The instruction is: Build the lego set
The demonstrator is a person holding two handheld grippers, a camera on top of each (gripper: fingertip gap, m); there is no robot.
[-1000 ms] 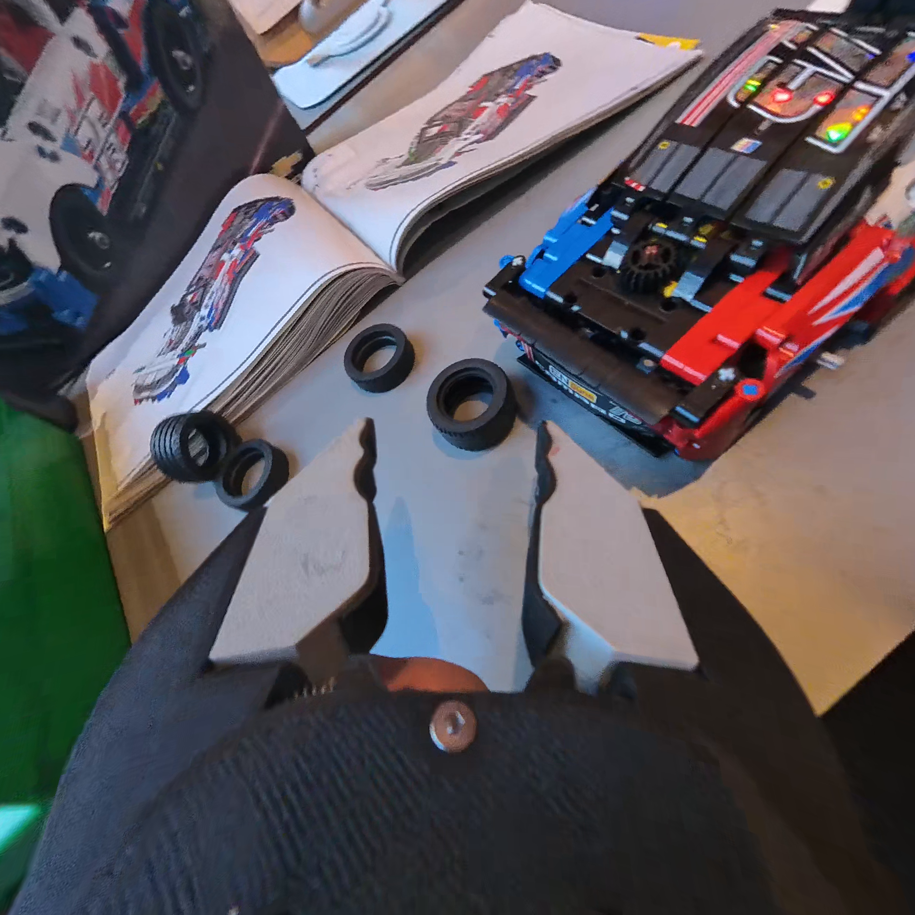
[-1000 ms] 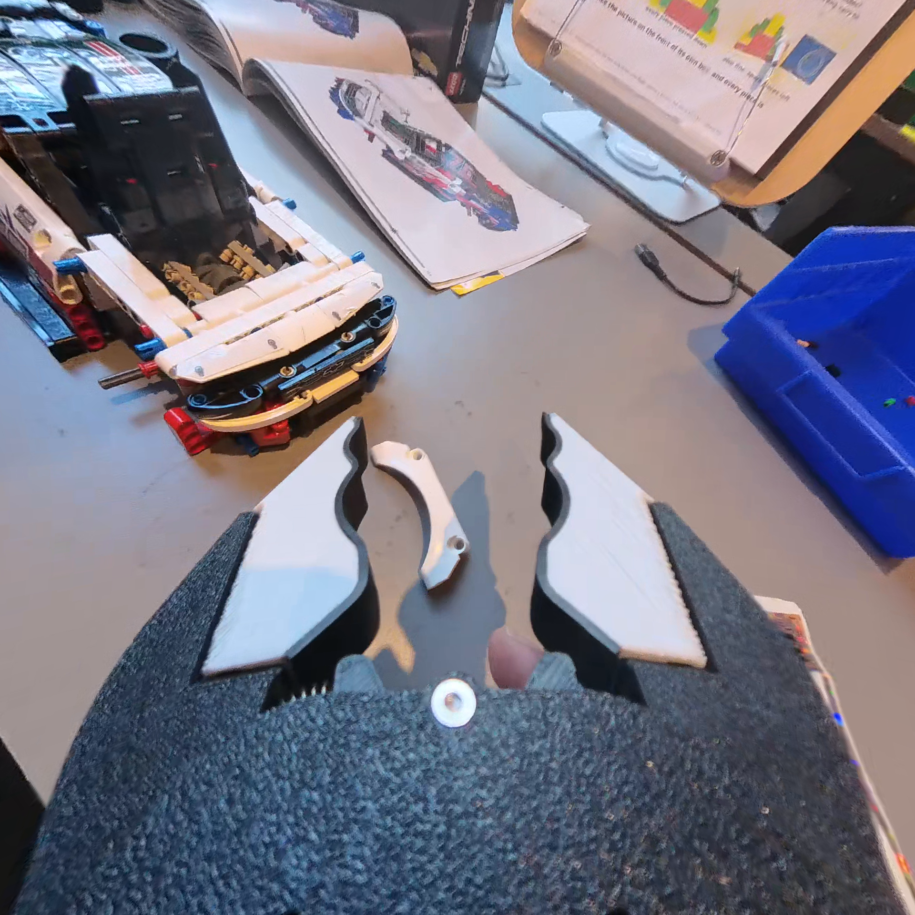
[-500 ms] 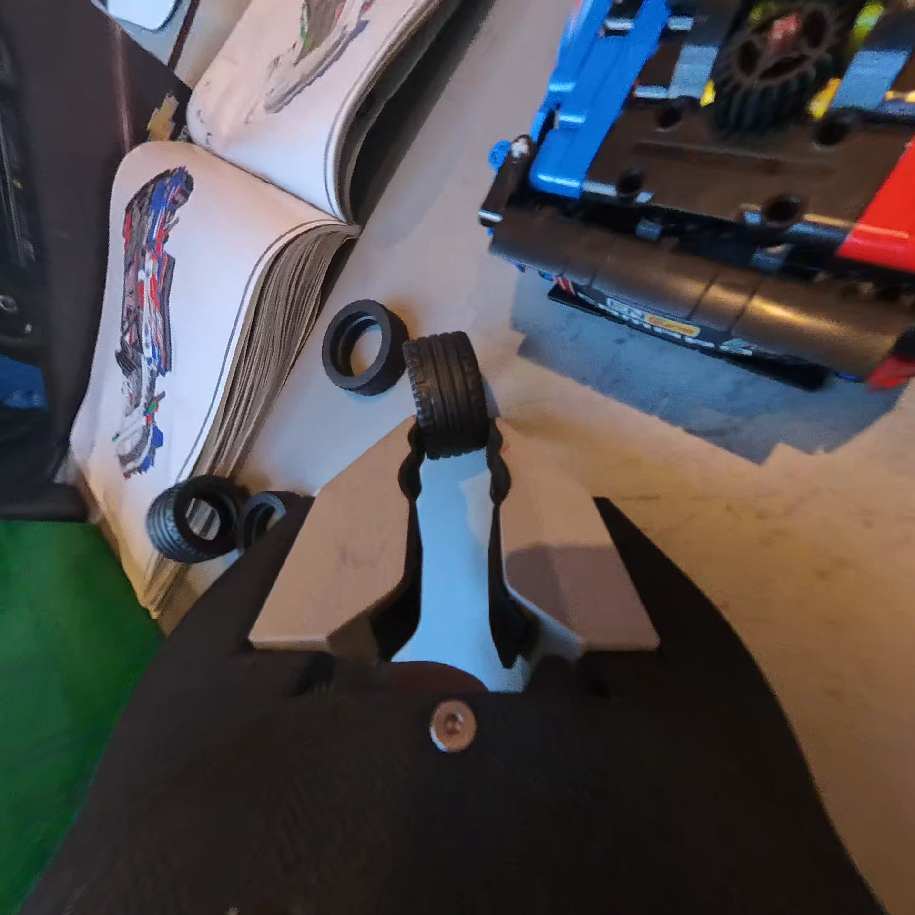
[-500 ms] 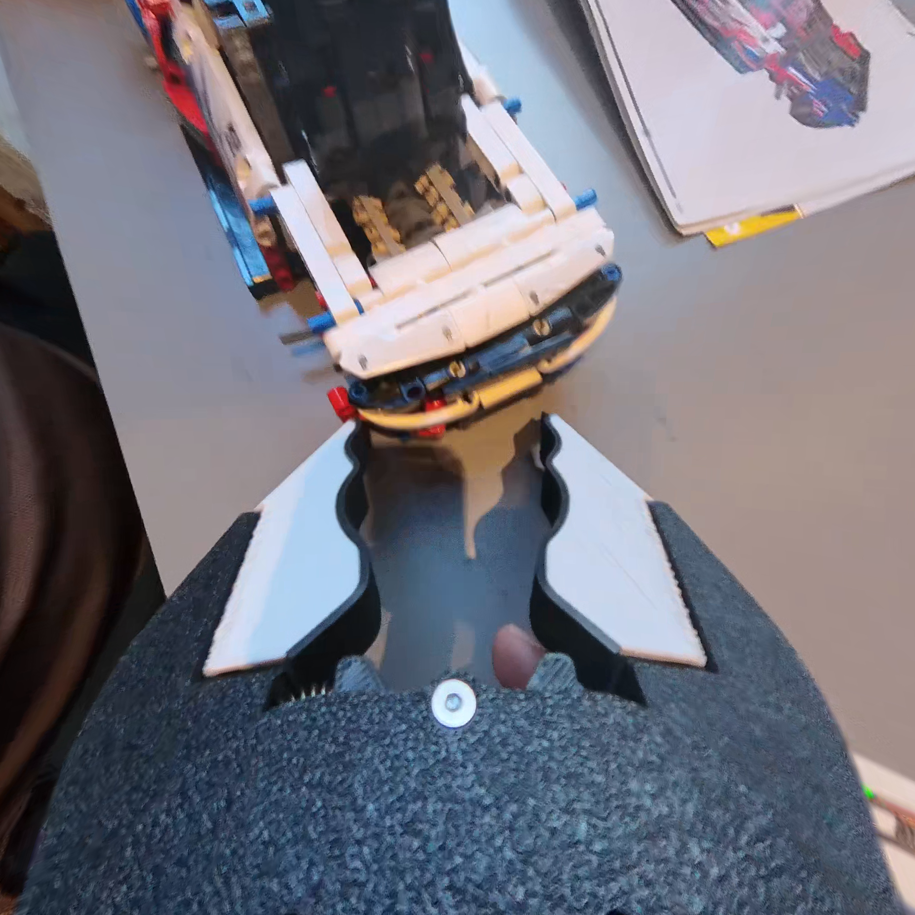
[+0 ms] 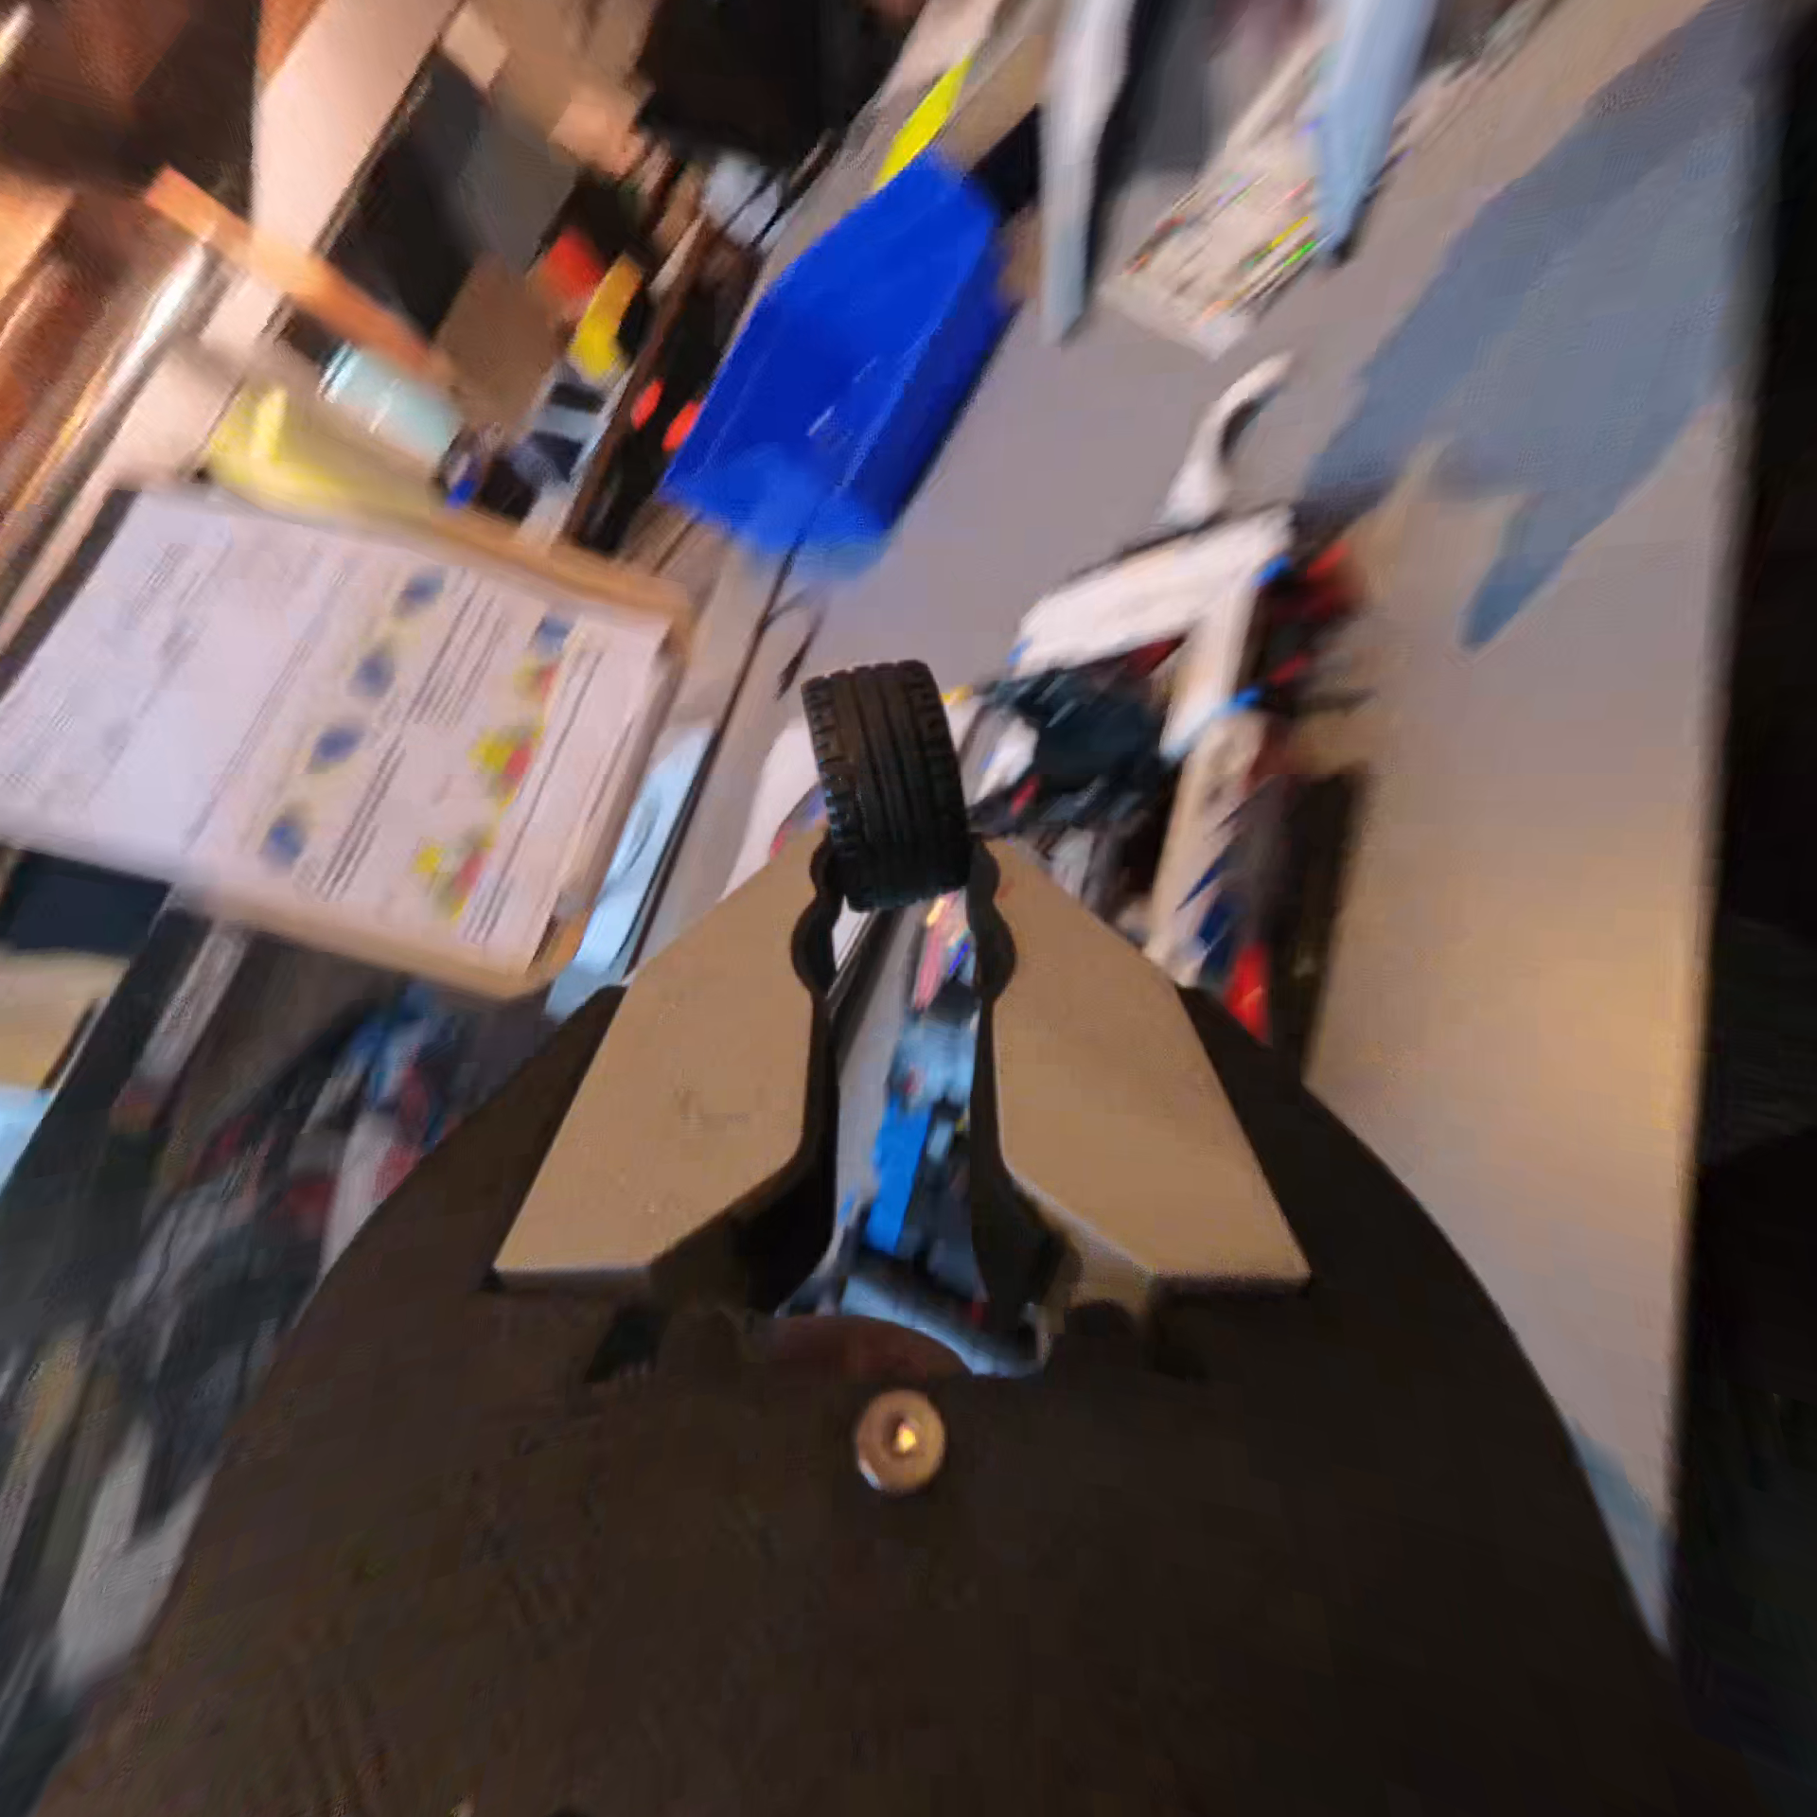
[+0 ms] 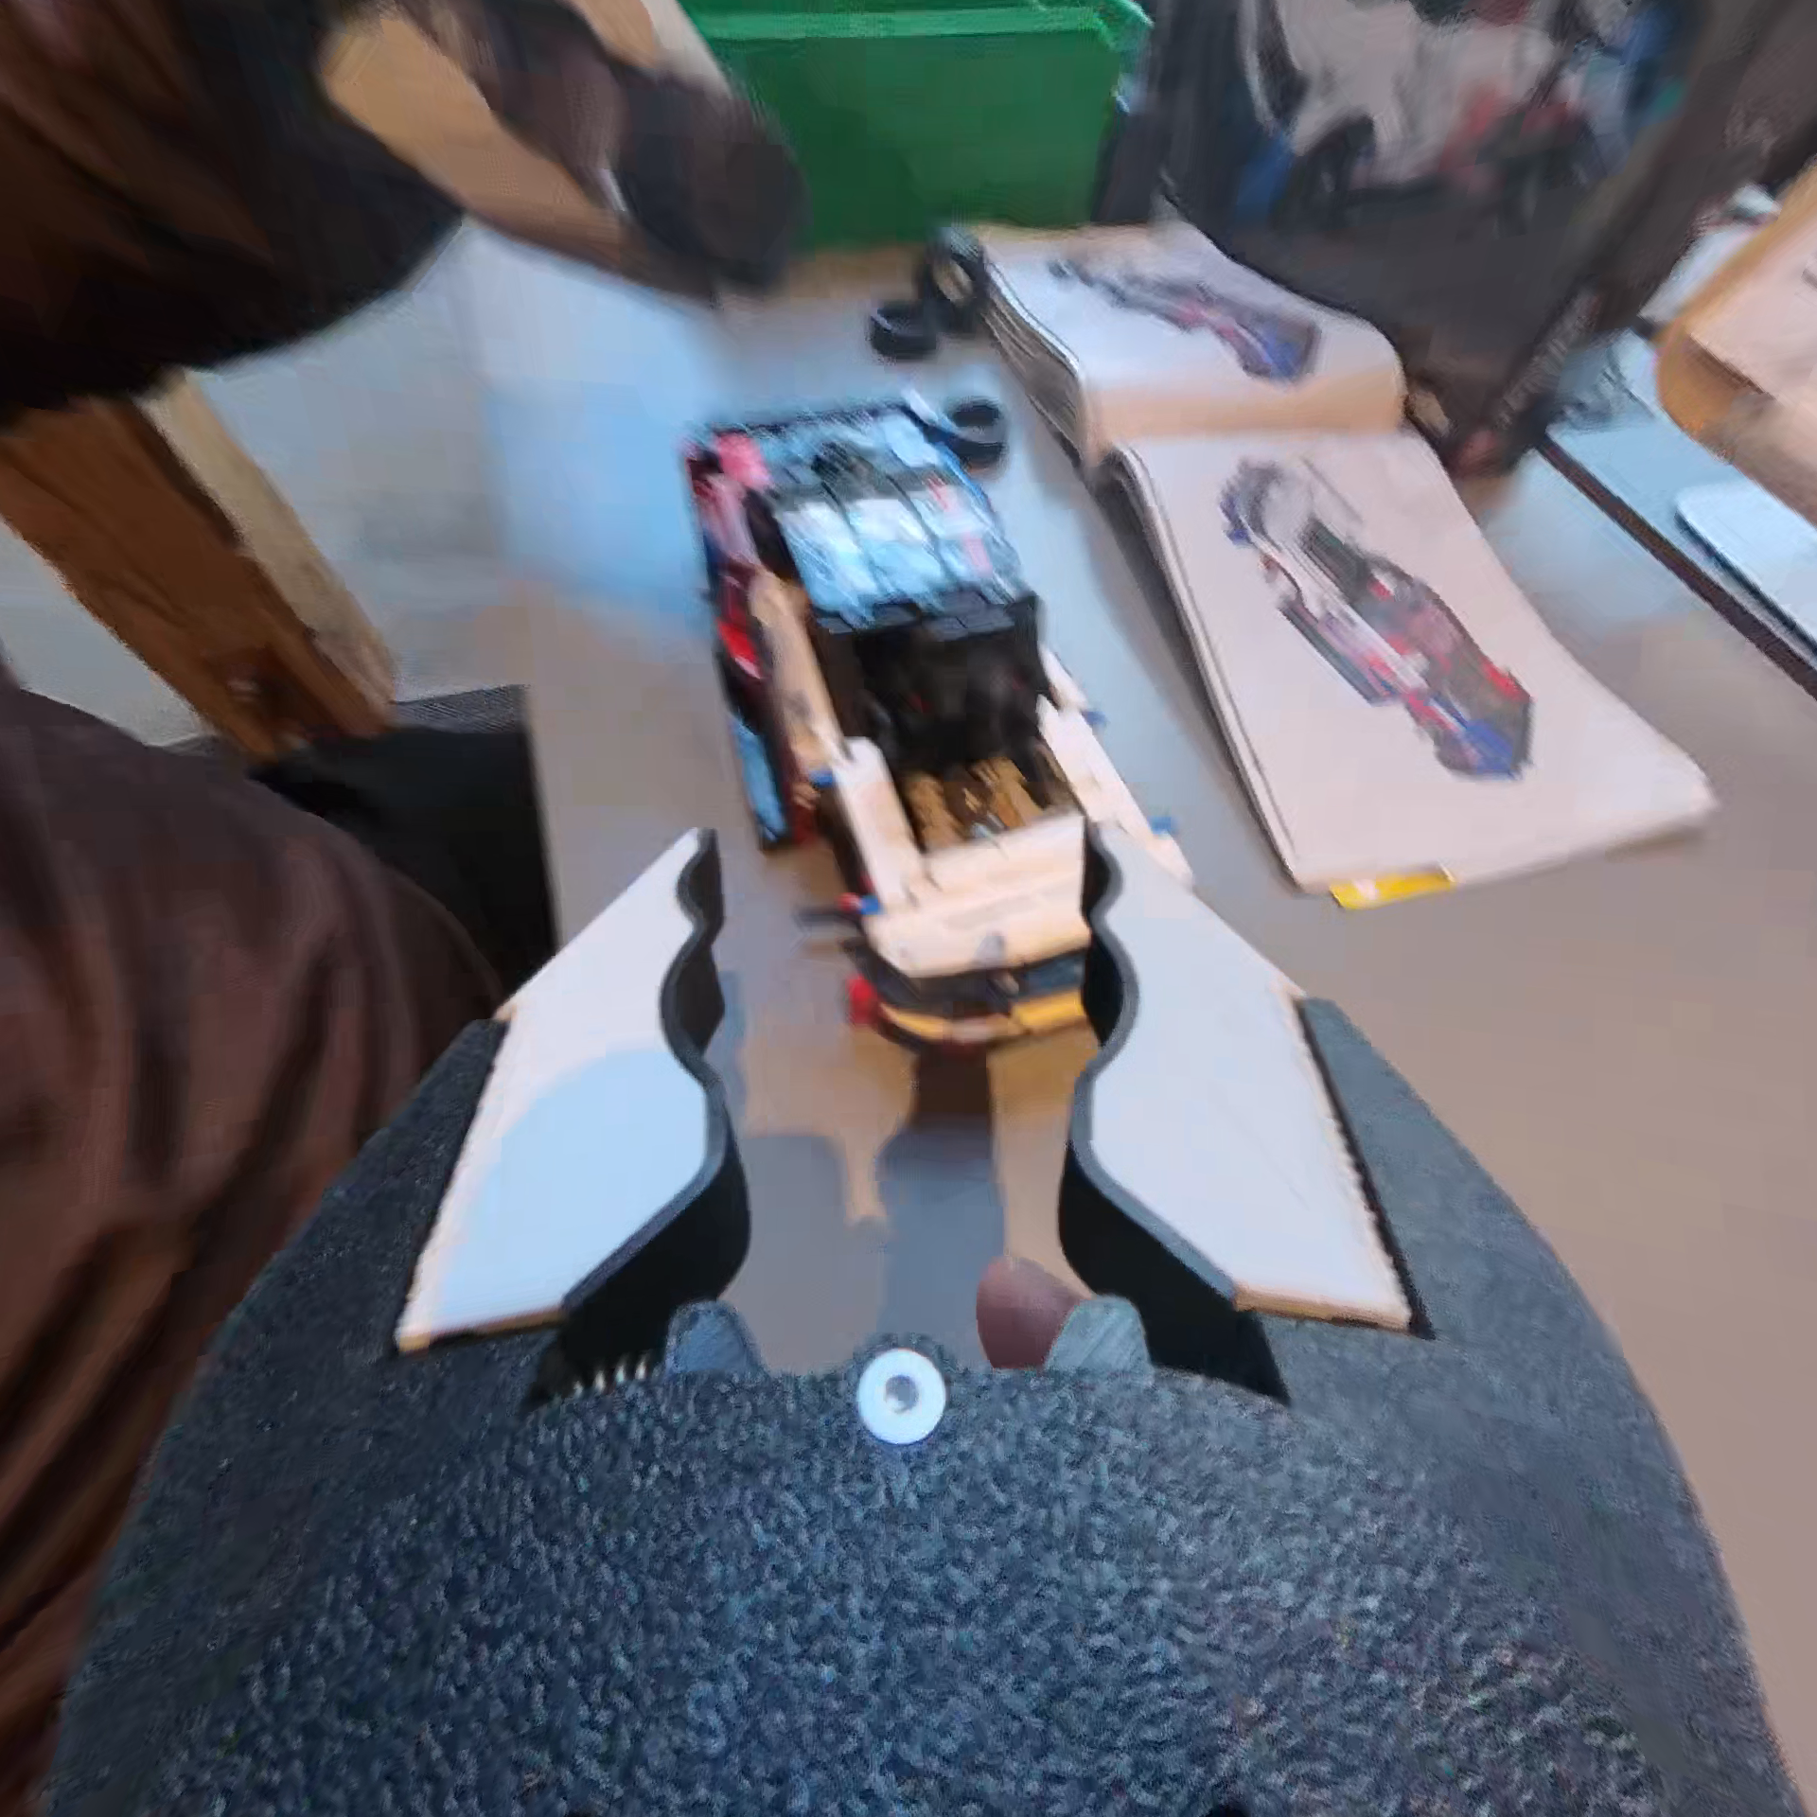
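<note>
Nearest, left gripper (image 5: pixel 890 870) has its fingers pinching a black tyre (image 5: pixel 883 782) by the sidewalls, tread facing the lens, lifted clear of the tabletop (image 5: pixel 1534 885); likely so the open hub side can be pushed onto an axle. Right gripper (image 6: pixel 897 890) has fingers spread, nothing between them, hovering just short of the white nose of the lego car (image 6: pixel 905 708), probably ready to steady the model. Beyond the car: spare tyres (image 6: pixel 929 305) near the open instruction book (image 6: pixel 1377 629), a green bin (image 6: pixel 924 118) at the far edge. Left view, heavily blurred, shows the car's white end behind the tyre, then a blue bin (image 5: pixel 846 393) and a propped instruction sheet (image 5: pixel 324 728). Against half a second ago: the tyre, then on the tabletop beside its neighbour, is now airborne and the left view has swung round; the right gripper has backed off, more of the car visible.
</note>
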